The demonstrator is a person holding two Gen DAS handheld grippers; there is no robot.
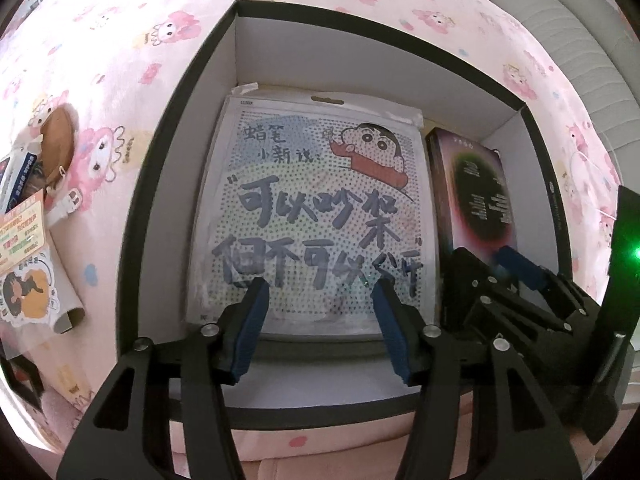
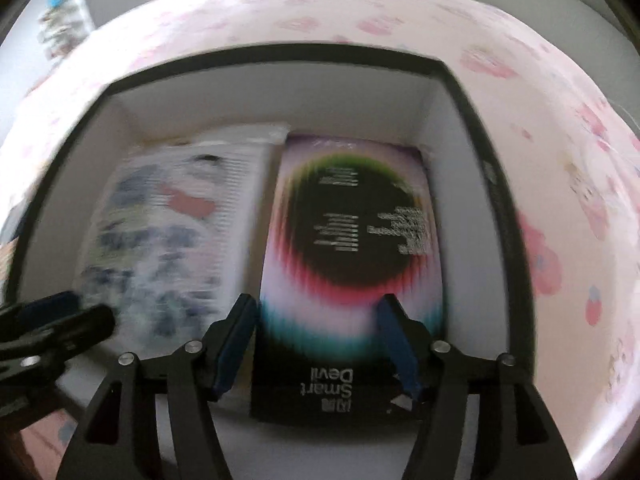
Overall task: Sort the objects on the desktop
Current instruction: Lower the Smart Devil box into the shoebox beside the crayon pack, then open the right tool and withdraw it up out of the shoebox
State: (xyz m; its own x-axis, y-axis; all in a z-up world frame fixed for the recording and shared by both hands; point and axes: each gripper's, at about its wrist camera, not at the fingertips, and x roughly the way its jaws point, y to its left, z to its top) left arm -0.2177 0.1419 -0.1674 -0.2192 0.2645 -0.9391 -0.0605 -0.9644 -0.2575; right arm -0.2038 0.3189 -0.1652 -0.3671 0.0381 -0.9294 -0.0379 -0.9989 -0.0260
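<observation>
A black storage box with a white inside lies on the pink bedsheet. In it lies a flat cartoon bead-art pack and, to its right, a dark Smart Devil product box. My left gripper is open and empty above the near edge of the cartoon pack. My right gripper is open, its jaws straddling the near end of the Smart Devil box; I cannot tell if they touch it. The cartoon pack shows blurred at left in the right wrist view. The right gripper also shows in the left wrist view.
Outside the storage box at left lie a brown plush toy, sticker sheets and small cards. The box rim stands up around both grippers. A grey surface lies at the far right.
</observation>
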